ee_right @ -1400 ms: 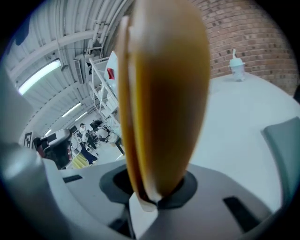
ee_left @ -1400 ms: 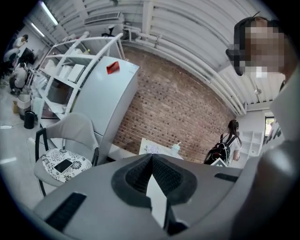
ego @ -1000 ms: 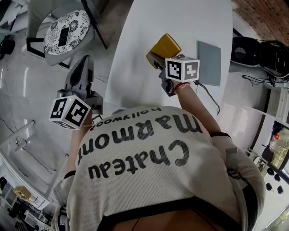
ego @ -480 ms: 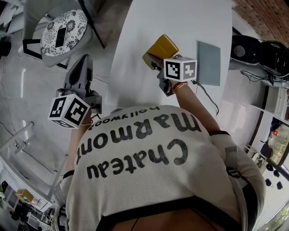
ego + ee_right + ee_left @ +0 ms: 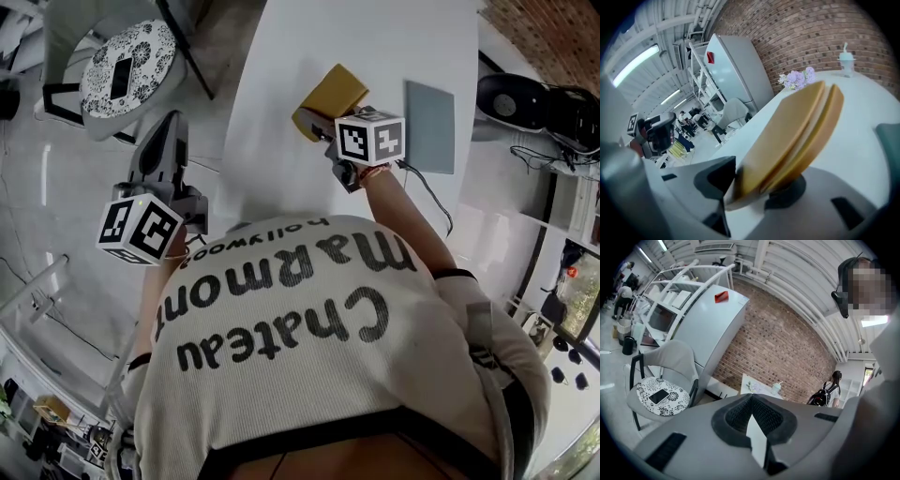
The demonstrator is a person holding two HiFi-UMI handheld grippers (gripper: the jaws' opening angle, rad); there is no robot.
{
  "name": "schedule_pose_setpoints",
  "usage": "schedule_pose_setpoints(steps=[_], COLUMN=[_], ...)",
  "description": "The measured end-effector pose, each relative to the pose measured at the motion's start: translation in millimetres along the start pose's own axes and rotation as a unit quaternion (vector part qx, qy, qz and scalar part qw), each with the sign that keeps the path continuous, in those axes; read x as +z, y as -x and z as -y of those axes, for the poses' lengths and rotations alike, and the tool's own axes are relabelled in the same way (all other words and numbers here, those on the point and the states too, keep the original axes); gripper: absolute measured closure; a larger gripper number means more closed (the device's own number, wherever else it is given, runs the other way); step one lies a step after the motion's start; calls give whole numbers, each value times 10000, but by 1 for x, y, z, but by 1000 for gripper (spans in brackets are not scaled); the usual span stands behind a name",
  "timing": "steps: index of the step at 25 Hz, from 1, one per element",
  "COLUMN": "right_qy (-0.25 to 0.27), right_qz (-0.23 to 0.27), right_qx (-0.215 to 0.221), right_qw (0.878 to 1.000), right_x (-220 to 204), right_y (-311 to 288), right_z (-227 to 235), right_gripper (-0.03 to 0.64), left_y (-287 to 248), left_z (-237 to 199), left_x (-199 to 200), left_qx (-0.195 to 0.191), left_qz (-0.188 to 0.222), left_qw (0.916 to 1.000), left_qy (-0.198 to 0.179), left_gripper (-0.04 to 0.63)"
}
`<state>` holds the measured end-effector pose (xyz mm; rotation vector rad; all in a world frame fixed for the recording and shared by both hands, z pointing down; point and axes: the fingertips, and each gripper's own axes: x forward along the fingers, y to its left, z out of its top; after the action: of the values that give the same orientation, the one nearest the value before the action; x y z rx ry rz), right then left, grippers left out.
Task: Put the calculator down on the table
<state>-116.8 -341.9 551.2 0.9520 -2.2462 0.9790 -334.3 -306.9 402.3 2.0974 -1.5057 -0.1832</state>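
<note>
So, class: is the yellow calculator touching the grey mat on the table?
Apart. The head view shows bare white table between the calculator and the grey mat.

chair point(image 5: 670, 356): patterned cushion point(image 5: 678, 402) laid on seat | phone point(image 5: 659, 396): laid on cushion, screen dark | grey pad point(image 5: 431, 127): laid flat, cable point(image 5: 431, 193) run beside it | fridge point(image 5: 710, 329): stood before brick wall point(image 5: 783, 343), red item point(image 5: 721, 296) set on top

The person's shirt point(image 5: 328, 394) has big black words on it, upside down from here: "Chateau Marmont", with a small "hollywood" beside them.
</note>
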Motion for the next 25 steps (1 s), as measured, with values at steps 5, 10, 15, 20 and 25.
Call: schedule_pose_setpoints(steps=[5,10,15,20,25], right_qy=[-117,-270,-756,-788,-740], right_qz=[34,-13,-385,-613,-1025], right_qx=[-193,-314,-124,-51,-49], right_qw=[9997,9991,9963,9950,9920], right_x=[2,4,-5,-8,-15], right_y=[0,2,4,6,10], right_z=[10,17,21,22,23], right_gripper=[393,377,377,379,377], left_y=[1,1,-1,-3,-2], left_z=[0,0,3,5,5], left_x=[-2,-3,-4,-3,-5], left_qx=[40,47,31,40,42], left_qz=[-70,-85,-113,-128,-134], left_qw=[10000,10000,9999,9999,9999], left_qy=[-15,-10,-10,-18,-27], left_gripper=[594,594,594,594,594])
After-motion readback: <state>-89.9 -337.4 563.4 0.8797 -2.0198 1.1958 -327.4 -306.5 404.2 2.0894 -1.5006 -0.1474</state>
